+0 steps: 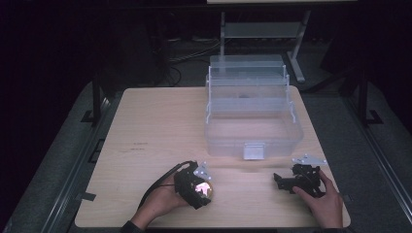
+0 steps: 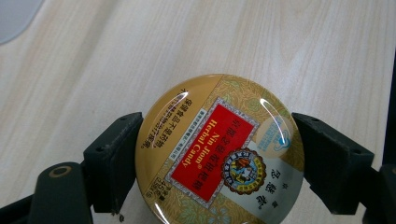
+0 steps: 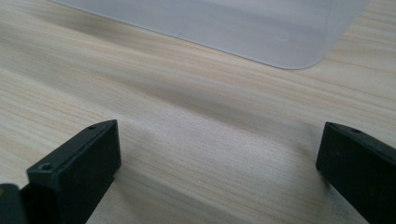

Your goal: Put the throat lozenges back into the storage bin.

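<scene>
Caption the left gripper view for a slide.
Left gripper fingers flank a round candy tin over the wooden table.

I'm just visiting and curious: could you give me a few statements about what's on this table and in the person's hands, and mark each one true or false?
1. The left tool grips a round candy tin between its jaws. True.
2. The right tool holds a second tin. False: its jaws stand wide apart with bare table between them.
3. The clear plastic box stands open. True: its tiers are folded up and back.
4. The tin lies inside the box. False: it is at the left tool, near the table's front edge.
5. The tin's label has a red panel. True.
</scene>
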